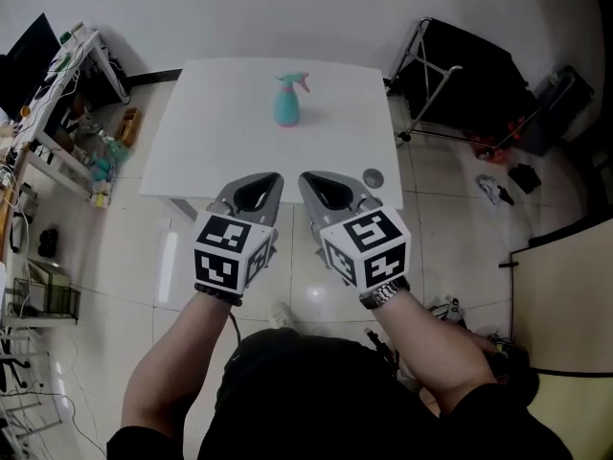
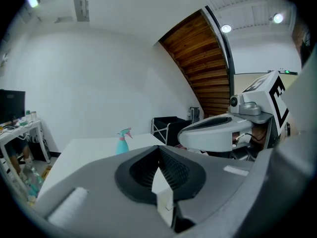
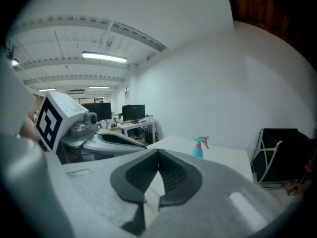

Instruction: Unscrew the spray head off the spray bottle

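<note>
Head view looks down; gripper views (distant) share the table [image 1: 220,132].

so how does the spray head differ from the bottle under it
The spray head is small and narrow, with pink parts jutting sideways; the bottle is wider, rounded and teal. The head sits on top; the bottle stands on the table. Both are joined and upright.

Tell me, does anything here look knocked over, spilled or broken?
Nothing stands out. The spray bottle stands upright on the white table, its pink spray head in place, with no spill visible around it. The left gripper and right gripper are both shut and empty, short of the bottle.
</note>
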`<action>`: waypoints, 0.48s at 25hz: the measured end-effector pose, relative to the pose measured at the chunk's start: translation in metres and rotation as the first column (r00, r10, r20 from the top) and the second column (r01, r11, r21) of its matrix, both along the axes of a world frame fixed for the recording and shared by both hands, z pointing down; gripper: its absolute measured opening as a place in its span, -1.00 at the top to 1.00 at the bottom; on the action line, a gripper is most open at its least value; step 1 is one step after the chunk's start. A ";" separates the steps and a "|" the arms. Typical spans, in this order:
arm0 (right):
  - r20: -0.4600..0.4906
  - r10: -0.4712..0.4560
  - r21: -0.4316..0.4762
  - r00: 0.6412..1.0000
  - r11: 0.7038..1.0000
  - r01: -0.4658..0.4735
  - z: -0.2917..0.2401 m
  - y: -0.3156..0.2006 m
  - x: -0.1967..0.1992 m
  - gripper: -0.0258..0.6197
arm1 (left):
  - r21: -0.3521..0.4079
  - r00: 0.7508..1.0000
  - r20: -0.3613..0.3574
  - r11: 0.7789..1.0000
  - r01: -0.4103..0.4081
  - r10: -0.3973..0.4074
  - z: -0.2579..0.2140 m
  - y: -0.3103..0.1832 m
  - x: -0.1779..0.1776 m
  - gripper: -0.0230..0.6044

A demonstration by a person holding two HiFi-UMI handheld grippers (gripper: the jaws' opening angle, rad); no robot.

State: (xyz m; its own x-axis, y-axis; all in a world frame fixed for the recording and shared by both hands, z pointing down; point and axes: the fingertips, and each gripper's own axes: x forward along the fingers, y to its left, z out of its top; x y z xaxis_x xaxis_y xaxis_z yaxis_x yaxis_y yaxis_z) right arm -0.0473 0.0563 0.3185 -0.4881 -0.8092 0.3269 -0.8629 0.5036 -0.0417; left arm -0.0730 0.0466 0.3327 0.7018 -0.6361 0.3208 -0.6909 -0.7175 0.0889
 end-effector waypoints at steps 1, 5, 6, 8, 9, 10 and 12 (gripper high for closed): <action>-0.001 0.002 0.001 1.000 1.000 -0.002 0.000 -0.003 -0.003 0.95 | 0.003 1.000 0.004 1.000 -0.005 0.005 0.001 -0.002 -0.002 0.88; -0.001 0.008 0.007 1.000 1.000 -0.008 -0.001 -0.014 -0.010 0.95 | 0.007 1.000 0.013 1.000 -0.018 0.018 0.001 -0.013 -0.008 0.88; -0.001 0.010 0.006 1.000 1.000 -0.010 0.000 -0.016 -0.012 0.95 | 0.007 1.000 0.014 1.000 -0.019 0.019 0.002 -0.015 -0.010 0.88; 0.002 0.016 0.003 1.000 1.000 -0.016 0.001 -0.019 -0.014 0.95 | 0.007 1.000 0.019 1.000 -0.019 0.019 0.004 -0.018 -0.015 0.88; 0.004 0.017 0.002 1.000 1.000 -0.017 0.002 -0.021 -0.015 0.95 | 0.010 1.000 0.022 1.000 -0.018 0.018 0.005 -0.021 -0.016 0.88; 0.004 0.017 0.003 1.000 1.000 -0.017 0.002 -0.023 -0.015 0.95 | 0.012 1.000 0.024 1.000 -0.016 0.016 0.005 -0.024 -0.017 0.88; 0.005 0.018 0.003 1.000 1.000 -0.018 0.003 -0.026 -0.014 0.95 | 0.005 1.000 0.022 1.000 -0.018 0.018 0.007 -0.026 -0.015 0.88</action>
State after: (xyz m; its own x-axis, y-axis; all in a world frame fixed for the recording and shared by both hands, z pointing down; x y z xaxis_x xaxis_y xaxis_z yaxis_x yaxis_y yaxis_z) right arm -0.0615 0.0304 0.3212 -0.4754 -0.8188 0.3219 -0.8714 0.4885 -0.0445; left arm -0.0882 0.0205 0.3394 0.7061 -0.6250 0.3328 -0.6794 -0.7304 0.0698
